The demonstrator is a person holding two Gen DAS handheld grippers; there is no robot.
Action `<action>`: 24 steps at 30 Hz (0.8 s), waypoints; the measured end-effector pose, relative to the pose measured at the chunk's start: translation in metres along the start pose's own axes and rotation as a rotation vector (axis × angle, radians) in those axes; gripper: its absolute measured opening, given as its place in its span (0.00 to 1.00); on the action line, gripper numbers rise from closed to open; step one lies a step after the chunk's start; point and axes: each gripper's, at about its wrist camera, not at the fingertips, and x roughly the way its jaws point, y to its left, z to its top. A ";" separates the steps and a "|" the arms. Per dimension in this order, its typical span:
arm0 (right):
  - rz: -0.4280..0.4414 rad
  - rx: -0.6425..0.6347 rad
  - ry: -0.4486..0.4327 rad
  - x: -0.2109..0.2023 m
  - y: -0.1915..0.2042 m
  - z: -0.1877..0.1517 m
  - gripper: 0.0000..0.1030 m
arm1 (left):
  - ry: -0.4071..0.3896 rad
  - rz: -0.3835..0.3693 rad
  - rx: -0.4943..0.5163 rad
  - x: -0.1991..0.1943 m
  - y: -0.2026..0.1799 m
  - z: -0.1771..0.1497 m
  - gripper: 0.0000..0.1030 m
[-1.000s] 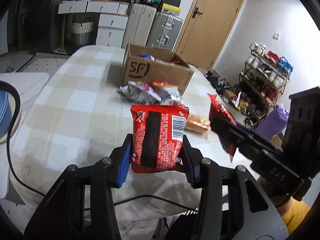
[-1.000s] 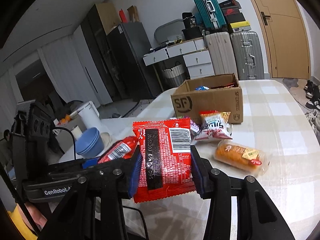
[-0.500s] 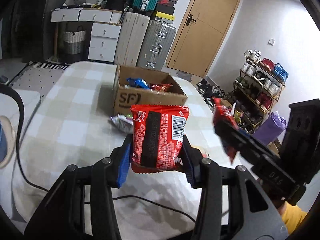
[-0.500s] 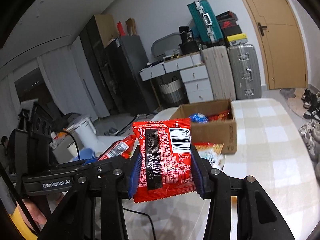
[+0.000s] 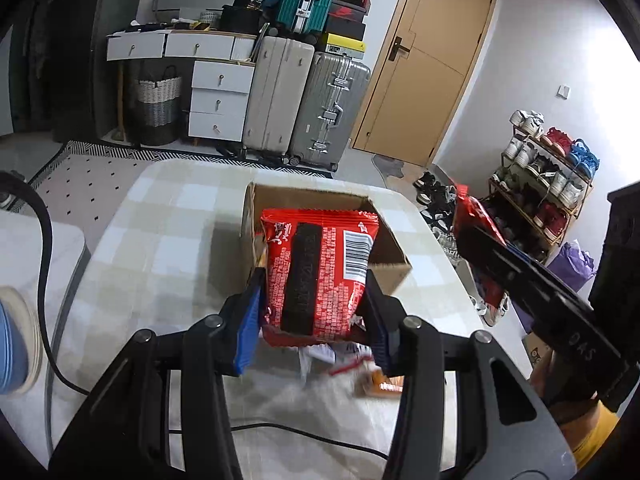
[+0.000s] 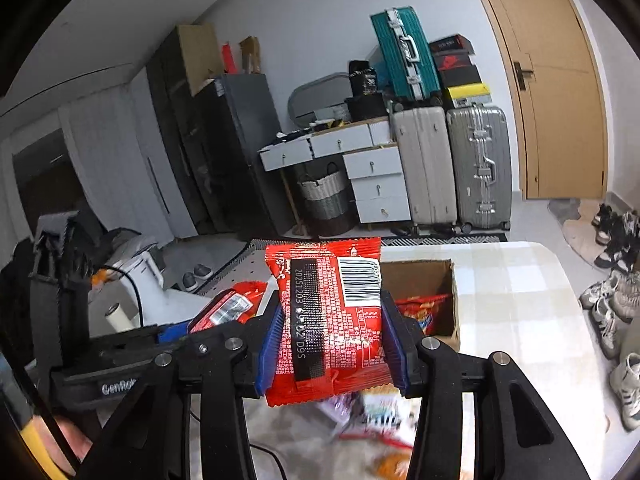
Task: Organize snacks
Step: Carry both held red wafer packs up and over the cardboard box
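My left gripper (image 5: 314, 314) is shut on a red snack packet (image 5: 318, 276), held upright with its barcode side facing me. It hangs above the near edge of an open cardboard box (image 5: 384, 264) on the checked table (image 5: 168, 248). My right gripper (image 6: 332, 344) is shut on a second red snack packet (image 6: 330, 316), also upright, in front of the same cardboard box (image 6: 440, 276), which holds red packets (image 6: 422, 306). Each gripper shows in the other's view: the right gripper (image 5: 472, 240) at the right, the left gripper (image 6: 224, 312) at the left.
Loose snacks (image 5: 376, 380) lie blurred on the table below the grippers. A black cable (image 5: 48, 280) runs over the table's left edge by a blue bowl (image 5: 12, 344). Suitcases (image 5: 304, 108), drawers, a door and a shoe rack (image 5: 548, 184) stand beyond.
Both grippers have risen and moved forward toward the box, each keeping its red packet. The loose snacks that lay ahead are now below and behind the fingers.
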 end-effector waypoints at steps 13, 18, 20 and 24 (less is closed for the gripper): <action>-0.063 0.067 0.152 0.109 -0.055 0.033 0.44 | 0.079 0.042 0.057 0.097 0.007 0.073 0.41; -0.074 0.072 0.207 0.140 -0.069 0.021 0.44 | 0.141 0.034 0.066 0.150 0.011 0.085 0.41; -0.073 0.061 0.220 0.148 -0.072 0.017 0.44 | 0.162 0.034 0.068 0.171 0.011 0.090 0.41; -0.077 0.046 0.236 0.161 -0.077 0.015 0.44 | 0.186 0.036 0.074 0.204 0.011 0.099 0.41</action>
